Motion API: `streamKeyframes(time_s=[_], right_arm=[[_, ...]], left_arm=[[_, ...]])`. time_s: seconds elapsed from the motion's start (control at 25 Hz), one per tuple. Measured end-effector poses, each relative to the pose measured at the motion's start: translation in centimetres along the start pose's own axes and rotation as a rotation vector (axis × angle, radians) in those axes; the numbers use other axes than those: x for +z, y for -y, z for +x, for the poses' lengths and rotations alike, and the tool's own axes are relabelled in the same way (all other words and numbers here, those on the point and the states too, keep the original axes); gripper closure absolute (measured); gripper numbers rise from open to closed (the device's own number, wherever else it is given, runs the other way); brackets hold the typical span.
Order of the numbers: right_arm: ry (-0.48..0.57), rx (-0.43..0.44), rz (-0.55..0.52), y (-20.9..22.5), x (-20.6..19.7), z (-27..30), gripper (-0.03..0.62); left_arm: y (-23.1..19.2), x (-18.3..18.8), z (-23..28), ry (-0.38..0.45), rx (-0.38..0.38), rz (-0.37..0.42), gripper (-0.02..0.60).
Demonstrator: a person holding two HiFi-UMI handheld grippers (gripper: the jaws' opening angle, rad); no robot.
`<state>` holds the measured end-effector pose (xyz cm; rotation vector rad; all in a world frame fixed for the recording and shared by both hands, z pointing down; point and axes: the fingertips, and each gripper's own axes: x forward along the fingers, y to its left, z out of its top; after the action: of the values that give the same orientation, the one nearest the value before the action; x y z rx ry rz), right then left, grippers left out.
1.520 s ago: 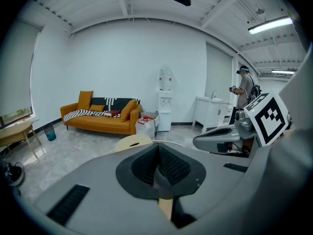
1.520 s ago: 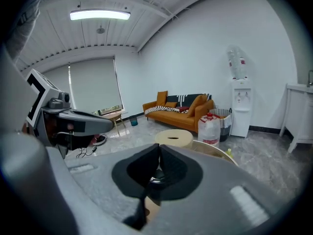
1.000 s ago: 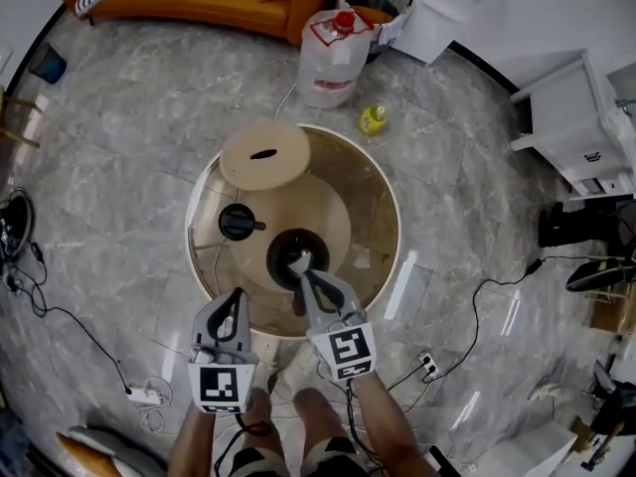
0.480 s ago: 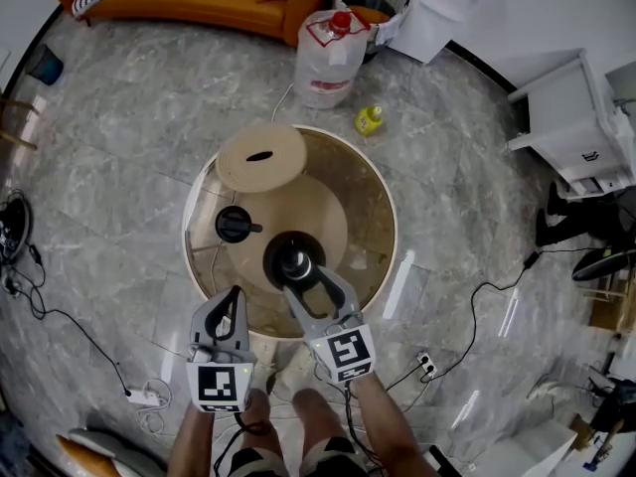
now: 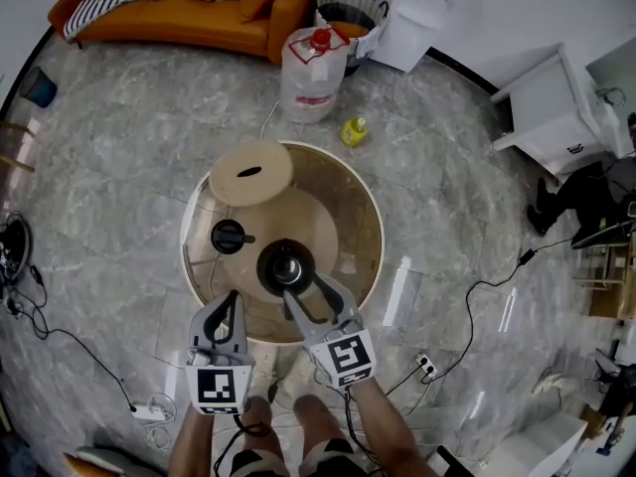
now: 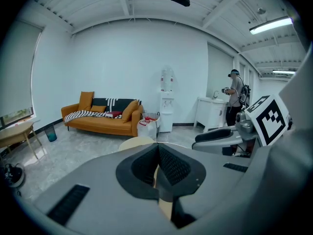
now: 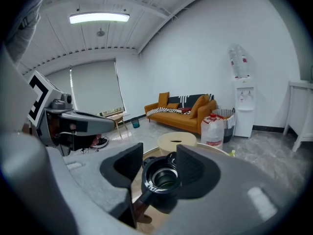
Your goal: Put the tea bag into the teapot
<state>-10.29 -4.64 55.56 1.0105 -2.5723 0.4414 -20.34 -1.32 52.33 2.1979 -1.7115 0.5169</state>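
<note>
Since my right gripper had just opened empty over the teapot, left gripper clenched on nothing, I judged the tea bag dropped inside.

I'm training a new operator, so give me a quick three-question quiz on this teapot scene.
1. True or false: the teapot is closed.
2. Which is shut, the left claw or the right claw?
3. Fill in: the black lid lies on the ____, left of the teapot in the head view.
Key: 1 false. 2 left claw; the right claw's jaws have just been opening, with nothing gripped between them. 3 table.
</note>
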Motion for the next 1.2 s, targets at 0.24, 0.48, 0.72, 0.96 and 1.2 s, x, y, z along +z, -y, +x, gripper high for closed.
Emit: streamKeyframes(time_s=[0.24,0.48,0.72,0.96,1.2], right_arm=[[0.056,-0.070,-0.021,0.5,4.2,-2.9,0.445],[0.094,-0.179,-0.011,1.3,6.9,-7.0,0.517],[0.107,-0.328,0.031,3.8,7.0,-12.1,0.581],[0.104,-0.428,0.067,6.2,5.4,-16.2,0.594],[0.092,-0.480,0.099,9.4,3.0,-19.3,0.594]], left_arm=[[1.1,3.5,-0.7,0.040,-0.044,0.023,0.566],[3.2,6.4,-1.0,0.067,-0.129,0.049,0.566],[7.8,7.9,-0.1,0.081,-0.250,0.110,0.566],[11.9,9.3,0.9,0.093,-0.331,0.146,0.566],[16.9,9.0,2.2,0.081,-0.389,0.171,0.566]])
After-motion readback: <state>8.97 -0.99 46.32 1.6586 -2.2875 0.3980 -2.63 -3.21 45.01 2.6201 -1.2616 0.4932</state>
